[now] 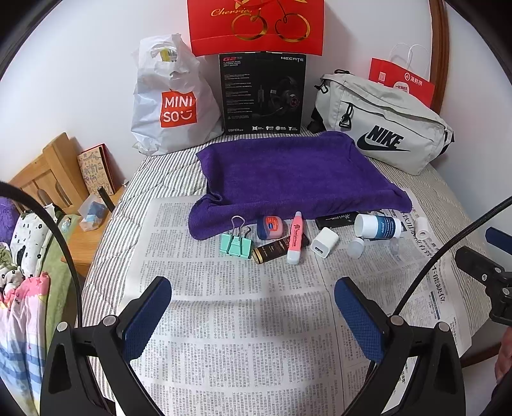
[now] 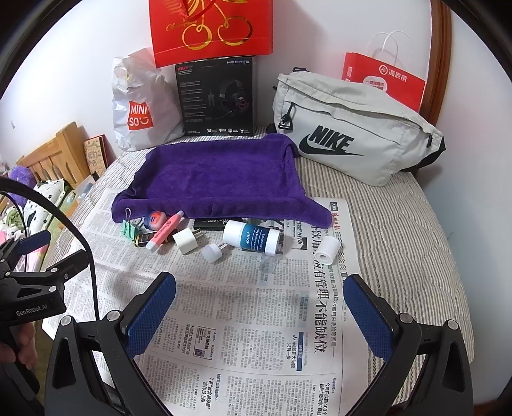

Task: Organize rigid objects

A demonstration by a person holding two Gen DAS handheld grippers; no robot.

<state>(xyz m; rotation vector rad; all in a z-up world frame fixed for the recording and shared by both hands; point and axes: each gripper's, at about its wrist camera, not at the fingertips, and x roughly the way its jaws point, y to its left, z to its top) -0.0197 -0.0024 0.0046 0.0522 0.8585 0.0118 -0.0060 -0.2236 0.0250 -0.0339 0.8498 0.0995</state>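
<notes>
We hold both the left gripper [image 1: 252, 315] and right gripper [image 2: 260, 315] spread wide and empty, since the clip [image 1: 236, 243], charger [image 2: 186, 240] and bottle [image 2: 251, 239] lie scattered ahead of the fingertips, unsorted.

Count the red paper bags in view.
2: the cherry-print bag above the headset box, and a white-handled one behind the Nike bag. None seem hidden.

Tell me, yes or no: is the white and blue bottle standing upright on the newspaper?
No, the white and blue bottle lies on its side on the newspaper, just in front of the purple towel.
</notes>
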